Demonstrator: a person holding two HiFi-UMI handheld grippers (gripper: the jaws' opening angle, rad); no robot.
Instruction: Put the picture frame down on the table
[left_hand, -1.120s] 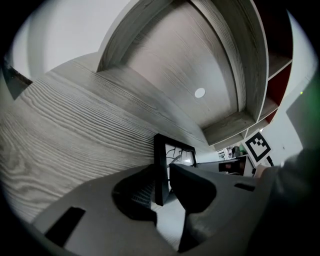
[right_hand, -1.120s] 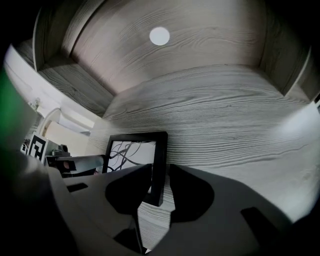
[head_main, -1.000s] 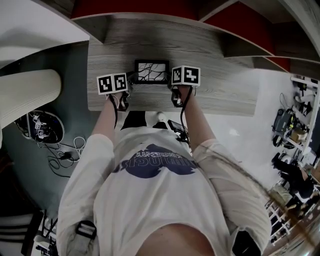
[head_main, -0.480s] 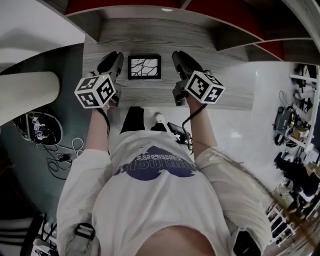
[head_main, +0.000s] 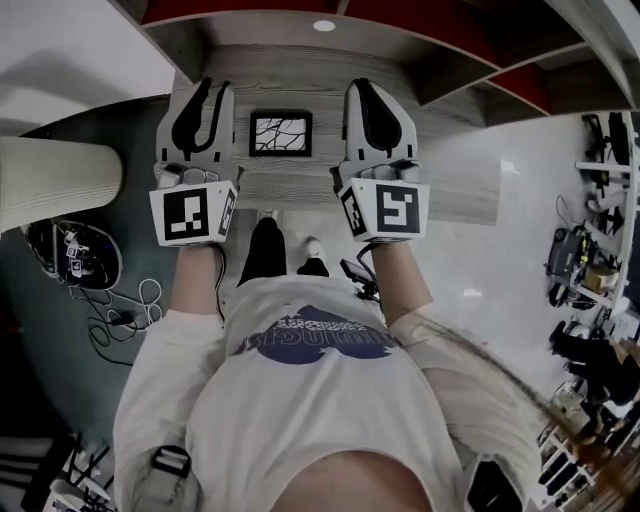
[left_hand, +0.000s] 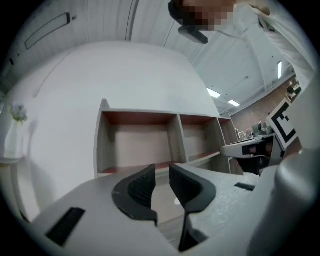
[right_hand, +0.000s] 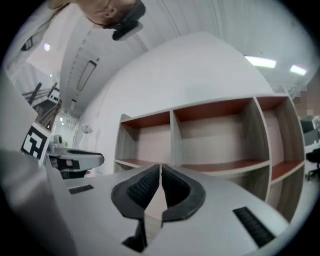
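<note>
The picture frame (head_main: 280, 134), black-edged with a dark branching pattern on white, lies flat on the grey wood table (head_main: 455, 185), free of both grippers. My left gripper (head_main: 204, 90) is raised to the frame's left and points away from me. In its own view the left gripper (left_hand: 161, 171) has its jaws a narrow gap apart with nothing between them. My right gripper (head_main: 371, 90) is raised to the frame's right. Its own view shows the right gripper (right_hand: 160, 172) with its jaws closed together and empty. The frame is hidden in both gripper views.
Open wooden shelf compartments (right_hand: 210, 135) with red-brown backs stand behind the table, also seen as shelf compartments (left_hand: 140, 140) past the left jaws. A pale rounded seat (head_main: 50, 180) and cables (head_main: 130, 310) on the floor lie left of the table. The person's feet (head_main: 265, 250) are under the near edge.
Both grippers let the frame go and rose from its sides, now pointing up and forward. The frame rests flat on the table.
</note>
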